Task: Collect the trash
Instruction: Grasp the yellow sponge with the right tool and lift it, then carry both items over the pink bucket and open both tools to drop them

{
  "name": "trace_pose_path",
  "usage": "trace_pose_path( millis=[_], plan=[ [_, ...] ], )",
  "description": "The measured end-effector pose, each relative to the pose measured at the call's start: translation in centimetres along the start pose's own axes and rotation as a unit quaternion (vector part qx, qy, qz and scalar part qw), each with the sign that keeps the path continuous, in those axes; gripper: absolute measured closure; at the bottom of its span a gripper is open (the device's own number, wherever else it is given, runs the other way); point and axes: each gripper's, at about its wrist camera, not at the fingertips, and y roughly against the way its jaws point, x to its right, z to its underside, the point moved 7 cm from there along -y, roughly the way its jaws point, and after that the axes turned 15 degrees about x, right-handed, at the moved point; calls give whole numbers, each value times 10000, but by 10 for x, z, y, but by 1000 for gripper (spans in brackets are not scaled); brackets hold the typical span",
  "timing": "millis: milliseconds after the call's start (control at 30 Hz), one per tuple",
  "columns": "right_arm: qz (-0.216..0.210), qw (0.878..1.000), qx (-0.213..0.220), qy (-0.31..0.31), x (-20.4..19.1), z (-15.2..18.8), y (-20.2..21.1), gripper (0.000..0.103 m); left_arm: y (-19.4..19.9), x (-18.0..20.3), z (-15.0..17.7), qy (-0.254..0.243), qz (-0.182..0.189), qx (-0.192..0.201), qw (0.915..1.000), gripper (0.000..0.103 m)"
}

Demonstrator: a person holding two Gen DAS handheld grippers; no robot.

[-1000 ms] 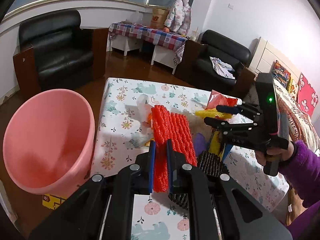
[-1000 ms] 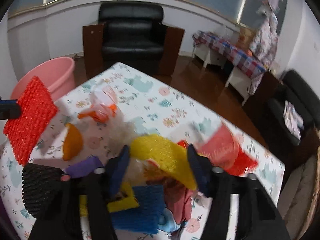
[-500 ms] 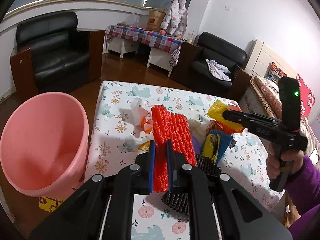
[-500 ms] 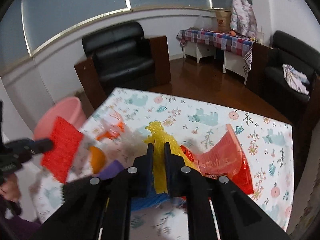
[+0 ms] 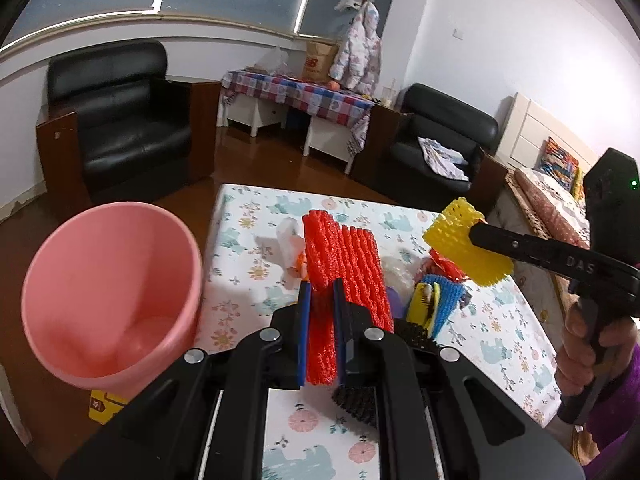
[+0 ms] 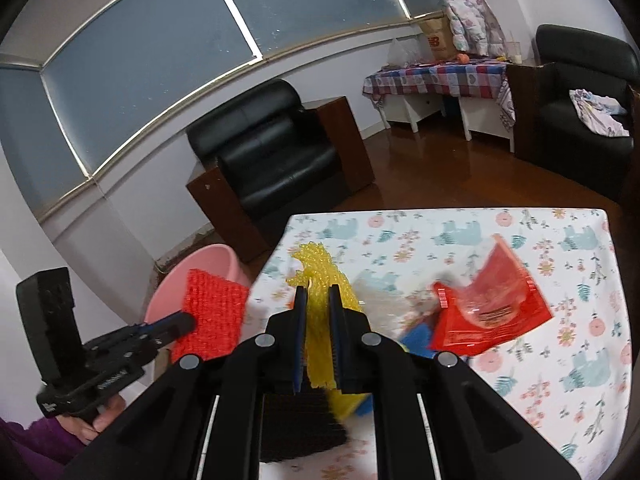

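Since a second ago the right gripper [image 6: 318, 320] has closed on the yellow foam net [image 6: 320, 284] and lifted it off the heap; it now hangs clamped between the blue pads above the worktop [image 6: 520, 232], toward its left edge. The left gripper [image 5: 322, 312] stays clamped on the red foam net [image 5: 344, 256], held up near the worktop's left edge beside the pink bin [image 5: 108, 292], which stands on the floor just off that edge. On the worktop lie a red plastic bag [image 6: 488, 312], a blue foam net [image 5: 444, 304], a black foam net [image 5: 408, 336] and a white wrapper [image 5: 288, 240], clustered mid-surface.
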Motion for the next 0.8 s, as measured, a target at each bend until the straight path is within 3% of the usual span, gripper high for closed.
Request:
trace_pose_path(
  millis=[367,800],
  plan=[
    [-505,9985,-174,-83,-61,10,-29,93,27,-45,-11,100,-601,319,9976,93],
    [-1509,9871,-525,-80,-150,18,-89,93,52,-127,-19,357,-1725,518,9830,93]
  ],
)
